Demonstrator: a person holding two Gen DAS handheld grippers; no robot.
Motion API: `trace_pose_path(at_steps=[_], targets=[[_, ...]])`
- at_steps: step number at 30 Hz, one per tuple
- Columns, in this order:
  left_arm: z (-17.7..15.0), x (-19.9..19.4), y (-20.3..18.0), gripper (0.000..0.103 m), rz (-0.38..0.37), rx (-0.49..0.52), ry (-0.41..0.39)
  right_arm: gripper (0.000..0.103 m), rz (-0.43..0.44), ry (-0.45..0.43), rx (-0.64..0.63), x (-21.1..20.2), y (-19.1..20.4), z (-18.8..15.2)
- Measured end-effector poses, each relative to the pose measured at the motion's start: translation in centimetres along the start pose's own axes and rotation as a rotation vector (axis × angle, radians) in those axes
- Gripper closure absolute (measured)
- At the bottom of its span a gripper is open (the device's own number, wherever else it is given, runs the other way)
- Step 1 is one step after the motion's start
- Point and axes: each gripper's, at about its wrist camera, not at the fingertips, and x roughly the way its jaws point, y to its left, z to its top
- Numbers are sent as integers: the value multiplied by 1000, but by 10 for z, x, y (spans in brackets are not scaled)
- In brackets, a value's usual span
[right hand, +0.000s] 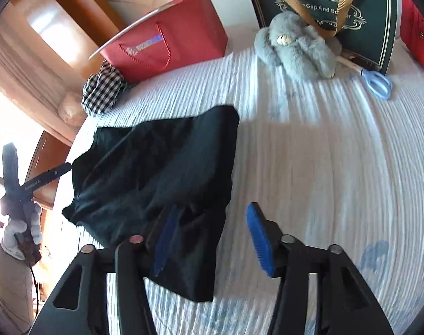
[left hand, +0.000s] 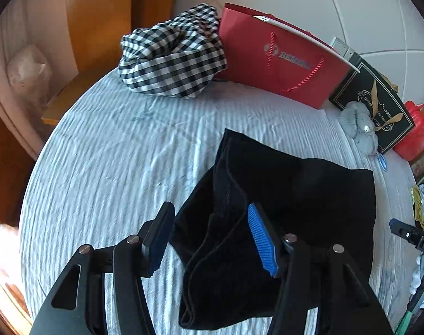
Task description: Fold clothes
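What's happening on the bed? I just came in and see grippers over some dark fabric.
A person holding two grippers is folding a black garment on the striped bedsheet. Both the left gripper and the right gripper are open above it, gripping nothing. A checkered cloth sits bunched by the red bag.

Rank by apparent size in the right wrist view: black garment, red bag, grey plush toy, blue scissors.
1. black garment
2. red bag
3. grey plush toy
4. blue scissors
The garment lies nearest the camera, which enlarges it.
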Motion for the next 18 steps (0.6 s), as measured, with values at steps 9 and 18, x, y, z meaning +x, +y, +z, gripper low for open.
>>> trace_pose_path(at_steps=[9,18], targets=[[43,69,-23,48,-22,87,90,24,-53,33,52,47,-3,52],[62,94,-31,89,185,200,21,92,-184,11,4,68,-1,61]])
